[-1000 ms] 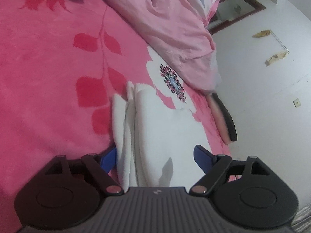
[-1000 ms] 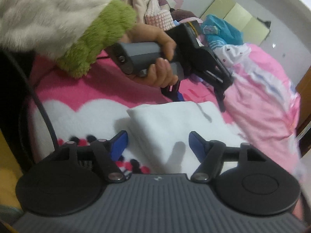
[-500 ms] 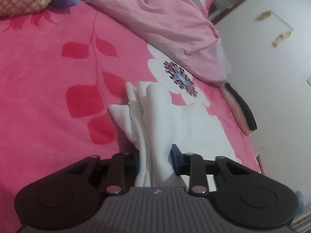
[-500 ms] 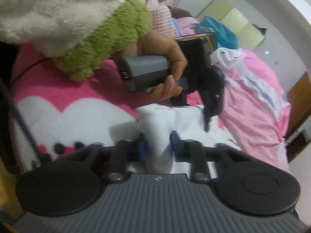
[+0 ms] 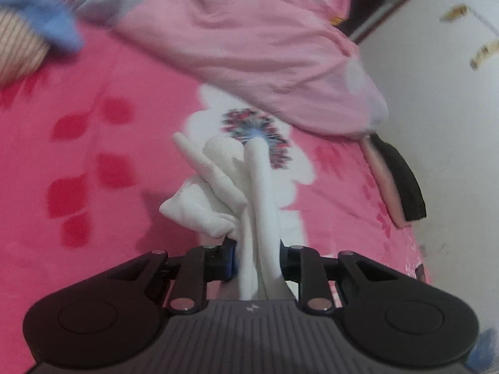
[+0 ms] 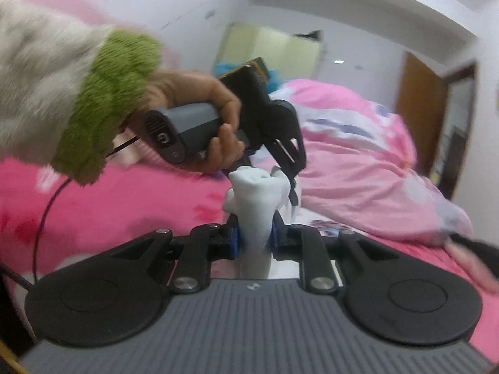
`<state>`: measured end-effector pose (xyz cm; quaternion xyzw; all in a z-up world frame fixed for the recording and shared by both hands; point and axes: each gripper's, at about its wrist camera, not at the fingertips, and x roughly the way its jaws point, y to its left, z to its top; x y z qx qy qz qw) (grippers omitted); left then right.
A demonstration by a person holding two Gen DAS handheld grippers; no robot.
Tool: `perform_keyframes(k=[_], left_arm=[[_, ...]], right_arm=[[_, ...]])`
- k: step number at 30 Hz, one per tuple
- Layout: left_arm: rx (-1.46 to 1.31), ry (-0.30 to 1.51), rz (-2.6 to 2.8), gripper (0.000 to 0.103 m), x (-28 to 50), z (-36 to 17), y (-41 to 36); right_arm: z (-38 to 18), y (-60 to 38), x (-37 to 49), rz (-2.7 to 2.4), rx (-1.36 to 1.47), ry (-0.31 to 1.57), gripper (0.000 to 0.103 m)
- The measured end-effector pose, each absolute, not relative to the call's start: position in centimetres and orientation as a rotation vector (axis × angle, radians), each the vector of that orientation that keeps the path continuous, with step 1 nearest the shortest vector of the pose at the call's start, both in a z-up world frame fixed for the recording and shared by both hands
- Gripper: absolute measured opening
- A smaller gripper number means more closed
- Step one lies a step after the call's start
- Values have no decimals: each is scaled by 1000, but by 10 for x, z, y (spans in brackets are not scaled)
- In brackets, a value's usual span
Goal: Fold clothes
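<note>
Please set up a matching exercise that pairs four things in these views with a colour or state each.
Things:
1. cloth
2. blanket
3. cuff
4. left claw

Colour or state:
a. green and fluffy
b. white, bunched and lifted
c. shut on fabric
d. bright pink with red leaves

Pairs: 1-b, 2-d, 3-a, 4-c
</note>
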<state>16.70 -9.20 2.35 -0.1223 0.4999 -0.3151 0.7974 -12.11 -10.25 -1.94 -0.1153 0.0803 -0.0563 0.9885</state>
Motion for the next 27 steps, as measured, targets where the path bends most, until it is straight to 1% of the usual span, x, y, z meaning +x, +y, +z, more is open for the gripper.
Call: perform_keyframes(k=[2,6,10,13,16,17,19,20,21,22,24,27], left_arm=[[-209,1057,-685,22,153,42,-127],[-88,1033,-723,22,118,56,-203],[26,1060,-724,23,88,44,-284],[138,1057,-714,25,71,26,-342],[219,1060,-720,36,56,4,-388],[214,1071,-731,42,56,-5,-395],[183,1099,-761,50,54,-19,-405],[152,1120,-787,58,52,-22,-405],[126,1130,-808,62,50,-22,-404],[98,1125,-836,64,48,-19,-399],[43,1115,-885,70,47,-12,-388],[-62,1083,-950,73,51,9,-355]], right_arm=[[-12,-128,-136,-157,-164,128,17],[-1,-178,-166,-249,-35,71,17],[-8,-230,-196,-357,114,53,17],[-20,-273,-219,-436,261,55,17],[-40,-317,-233,-490,457,73,17],[-47,-331,-237,-501,521,79,17],[-66,-355,-246,-512,655,93,17],[-75,-366,-250,-514,720,99,17],[-84,-372,-251,-504,775,97,17],[-92,-378,-253,-494,830,96,17],[-105,-385,-252,-473,922,89,17],[-113,-393,-255,-447,991,69,17]])
